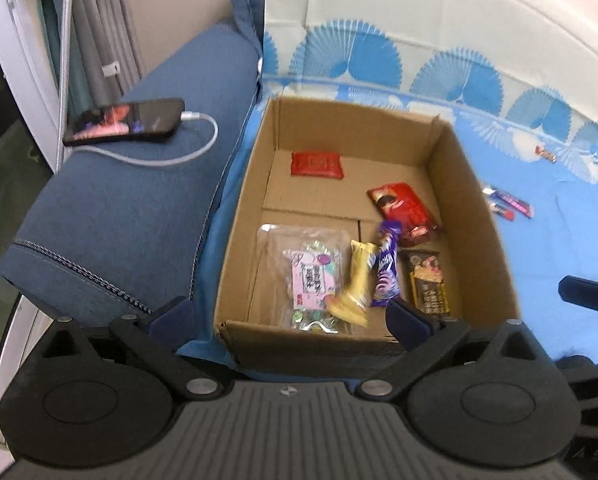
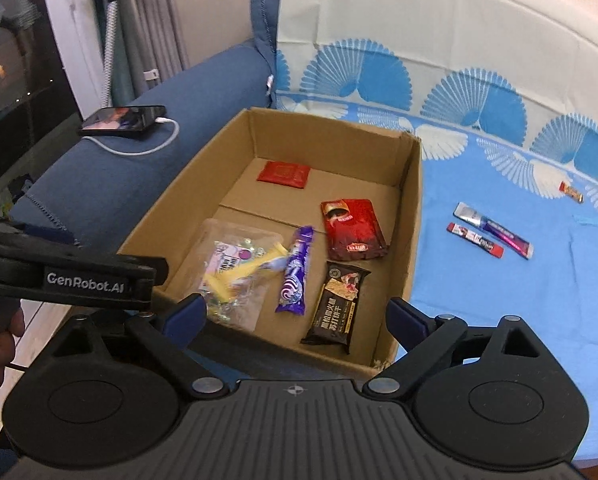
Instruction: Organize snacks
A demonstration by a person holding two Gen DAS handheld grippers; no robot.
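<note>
- Blue fan-print sheet [image 2: 499, 280] spread over sofa; phone [image 2: 123, 120] seen charging on armrest.
- Cardboard box [image 2: 411, 208] loaded with snacks; three sticks [image 2: 491, 232] left outside.
- Left gripper [image 1: 287, 316] and right gripper [image 2: 295, 316]: jaws apart, nothing held.

One cardboard box [image 2: 413, 216]. Six snacks inside: two red packets [image 2: 284, 174] [image 2: 353, 229], one clear candy bag [image 2: 235, 256], one yellow wrapper [image 2: 239, 274], one purple bar [image 2: 295, 270], one dark bar [image 2: 337, 308]. Three stick snacks at 3 o'clock on the cloth [image 2: 495, 230] [image 2: 475, 240] [image 2: 571, 192]. One phone [image 2: 123, 118].
</note>
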